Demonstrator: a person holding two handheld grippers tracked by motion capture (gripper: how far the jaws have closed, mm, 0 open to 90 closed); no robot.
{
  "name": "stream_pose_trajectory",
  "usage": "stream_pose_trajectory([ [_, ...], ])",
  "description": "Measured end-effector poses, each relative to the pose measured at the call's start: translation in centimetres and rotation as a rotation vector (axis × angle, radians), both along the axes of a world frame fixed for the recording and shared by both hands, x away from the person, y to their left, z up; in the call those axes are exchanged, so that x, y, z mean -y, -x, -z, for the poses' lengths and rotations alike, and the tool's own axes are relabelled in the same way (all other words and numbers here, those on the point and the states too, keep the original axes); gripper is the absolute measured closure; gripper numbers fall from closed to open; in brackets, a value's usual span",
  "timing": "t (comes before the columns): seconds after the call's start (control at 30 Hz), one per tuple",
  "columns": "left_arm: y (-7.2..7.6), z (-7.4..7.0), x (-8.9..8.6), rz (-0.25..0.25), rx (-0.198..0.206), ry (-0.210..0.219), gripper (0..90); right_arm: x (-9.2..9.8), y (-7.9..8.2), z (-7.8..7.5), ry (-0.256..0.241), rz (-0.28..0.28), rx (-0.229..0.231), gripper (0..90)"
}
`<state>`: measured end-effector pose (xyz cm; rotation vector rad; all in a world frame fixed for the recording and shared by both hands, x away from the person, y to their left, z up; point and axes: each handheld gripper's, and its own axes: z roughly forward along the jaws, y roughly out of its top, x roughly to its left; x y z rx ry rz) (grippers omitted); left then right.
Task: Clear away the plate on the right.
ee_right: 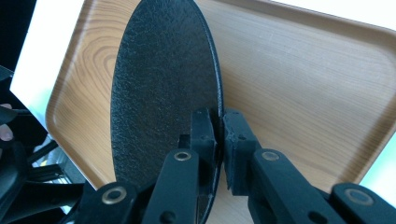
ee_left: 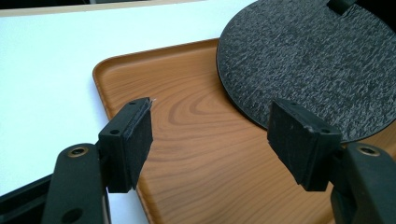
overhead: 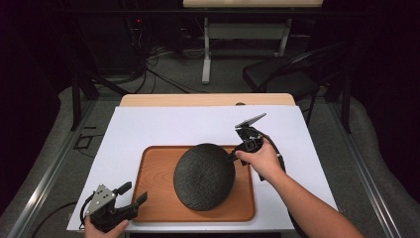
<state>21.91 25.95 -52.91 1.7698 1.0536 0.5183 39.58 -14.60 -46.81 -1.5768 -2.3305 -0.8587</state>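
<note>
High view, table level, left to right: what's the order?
left gripper → wooden tray → black textured disc → right gripper, shut on the disc's right edge → person's right hand.

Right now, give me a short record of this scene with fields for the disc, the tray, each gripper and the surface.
disc: round black textured disc, over the wooden tray, tilted, one edge clamped
tray: wooden tray, rounded corners, lying on the white sheet
right gripper: right gripper, jaws shut on the disc's rim
left gripper: left gripper, jaws open, holding nothing, at the tray's near left corner
surface: white sheet over a wooden table top
</note>
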Motion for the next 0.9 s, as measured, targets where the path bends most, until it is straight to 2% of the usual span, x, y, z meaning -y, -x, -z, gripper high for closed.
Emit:
stream_pose_trajectory([
  [0.13,0.0,0.0,0.0,0.0,0.0,-0.001,31.1,0.2,0.1,0.2,-0.008,-0.001,0.012,83.7],
  [0.33,0.0,0.0,0.0,0.0,0.0,0.0,31.1,0.2,0.1,0.5,0.011,-0.001,0.021,82.4],
  [0.37,0.0,0.0,0.0,-0.001,0.0,0.0,31.1,0.3,0.0,0.8,0.022,0.003,0.018,81.9],
  [0.4,0.0,0.0,0.0,0.0,0.0,0.0,31.1,0.3,0.0,1.0,0.018,0.023,0.002,81.8],
  [0.5,0.0,0.0,0.0,0.0,-0.001,0.001,31.1,0.7,-0.1,1.5,0.004,0.027,-0.015,81.6],
  [0.77,0.0,0.0,0.0,0.003,-0.001,-0.005,31.1,1.6,-0.2,2.8,-0.03,0.04,-0.026,80.8],
  [0.9,0.0,0.0,0.0,0.003,-0.001,-0.006,31.0,2.0,-0.1,3.5,-0.041,0.063,-0.041,80.1],
])
